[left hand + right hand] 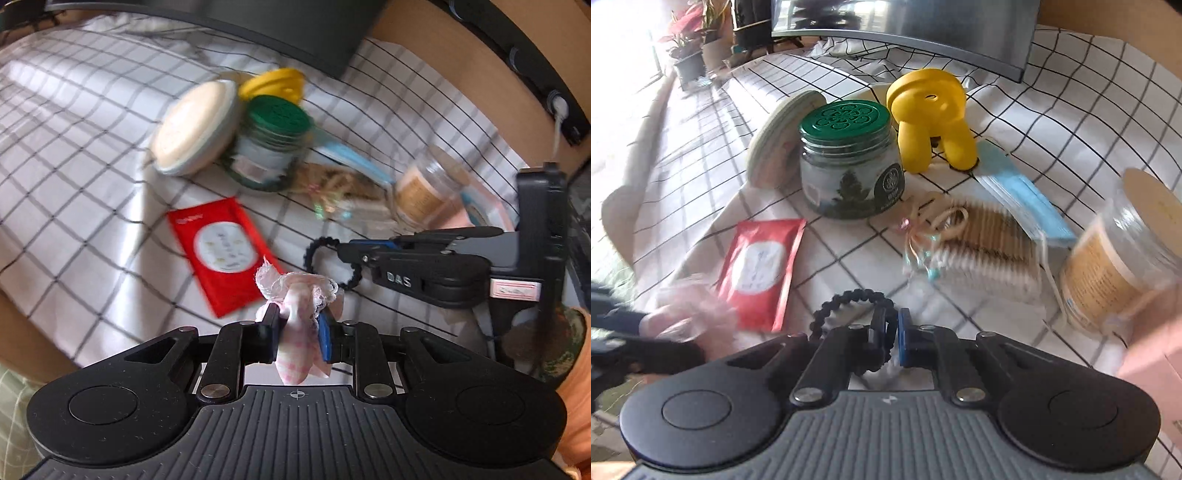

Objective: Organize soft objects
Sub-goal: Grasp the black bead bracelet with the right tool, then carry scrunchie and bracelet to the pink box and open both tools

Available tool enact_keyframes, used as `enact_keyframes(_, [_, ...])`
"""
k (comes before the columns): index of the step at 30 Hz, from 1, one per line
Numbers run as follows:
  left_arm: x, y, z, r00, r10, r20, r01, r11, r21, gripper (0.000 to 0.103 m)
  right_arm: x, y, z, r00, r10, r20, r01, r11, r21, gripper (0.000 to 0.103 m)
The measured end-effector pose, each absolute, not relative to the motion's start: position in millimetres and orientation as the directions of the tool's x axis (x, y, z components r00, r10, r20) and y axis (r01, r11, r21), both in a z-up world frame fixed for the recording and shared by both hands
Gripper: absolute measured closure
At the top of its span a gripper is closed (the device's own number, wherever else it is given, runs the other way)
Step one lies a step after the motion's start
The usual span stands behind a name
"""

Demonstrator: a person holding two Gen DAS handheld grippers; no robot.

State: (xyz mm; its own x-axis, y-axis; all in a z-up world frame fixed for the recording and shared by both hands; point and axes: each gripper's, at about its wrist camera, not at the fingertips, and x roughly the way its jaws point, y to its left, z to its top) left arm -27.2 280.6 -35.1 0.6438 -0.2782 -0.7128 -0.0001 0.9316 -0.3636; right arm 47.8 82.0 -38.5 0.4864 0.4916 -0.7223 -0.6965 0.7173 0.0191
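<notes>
While both grippers are loaded, the sorting looks barely begun, as I judge it; the left gripper is clenched on a pink lace-trimmed scrunchie, which bunches between its fingers clear of the cloth; the right gripper is clamped on a black beaded hair tie, whose loop arcs out toward ten o'clock from its fingertips.

Just beyond, at about ten o'clock in the right wrist view, a red packet lies flat on the checked tablecloth; at one o'clock sits a bag of cotton swabs tied with ribbon, with a blue face mask touching its far edge; at three o'clock a clear jar with a tan label leans over.

Farther on, near twelve o'clock, stands a green-lidded jar; a cream round disc leans beside it at eleven o'clock, and a yellow plastic piece stands behind at one o'clock; a curved monitor base closes the far edge.

No bin or tidy pile for soft things shows, so I cannot tell where these two go; two soft items are picked up, none visibly placed; the mask and swabs, by my reckoning, remain to be gathered among hard jars.
</notes>
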Motion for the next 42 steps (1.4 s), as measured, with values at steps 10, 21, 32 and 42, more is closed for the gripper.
enact_keyframes(10, [-1.0, 190.4, -29.4, 0.512, -0.472, -0.718, 0.286, 0.882, -0.375, 0.079, 14.3, -50.7, -8.2, 0.629, 0.394, -0.670, -0.503, 0.864, 0.036, 0.097])
enact_keyframes(21, [38.7, 76.6, -5.2, 0.395, -0.597, -0.698, 0.531, 0.769, -0.356, 0.079, -14.5, -188.4, 22.9, 0.800, 0.161, -0.578, -0.205, 0.979, -0.011, 0.097])
enact_keyframes(32, [170.5, 40.4, 76.4, 0.523, -0.637, -0.567, 0.457, 0.771, -0.445, 0.078, 53.0, -192.5, 52.5, 0.874, 0.152, -0.461, -0.175, 0.985, -0.005, 0.097])
enact_keyframes(42, [264.4, 20.2, 49.8, 0.441, -0.660, -0.608, 0.358, 0.751, -0.555, 0.066, 117.3, -168.8, 8.2, 0.823, 0.191, -0.534, -0.189, 0.980, 0.060, 0.083])
